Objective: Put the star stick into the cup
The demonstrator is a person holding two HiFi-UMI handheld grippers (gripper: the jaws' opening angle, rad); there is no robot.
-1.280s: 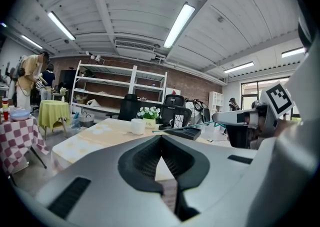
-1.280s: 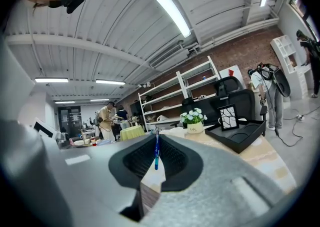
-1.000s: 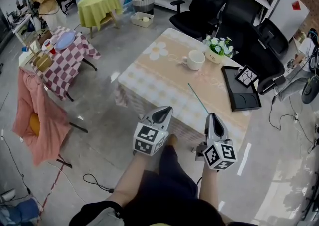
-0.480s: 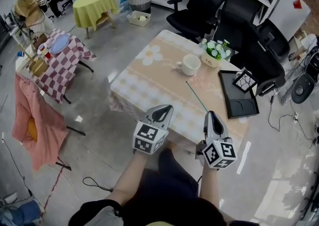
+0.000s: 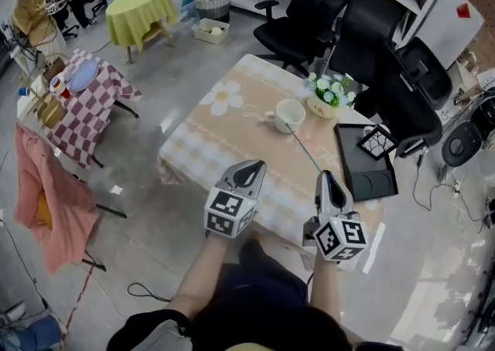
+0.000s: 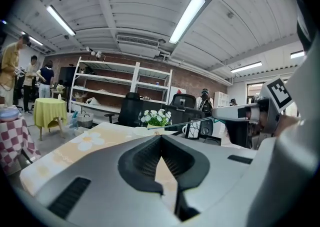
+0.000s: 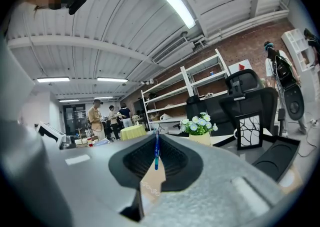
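One thin star stick point(image 5: 306, 152) is pinched at its near end between the jaws of the right gripper point(image 5: 326, 179). It slants forward above the table point(image 5: 216, 137), and its far end comes to the rim of the white cup point(image 5: 291, 115); whether it touches I cannot tell. The cup stands just beside a pot of flowers point(image 5: 326, 93). The left gripper point(image 5: 250, 172) hangs near the table's front edge, jaws pressed together on nothing.
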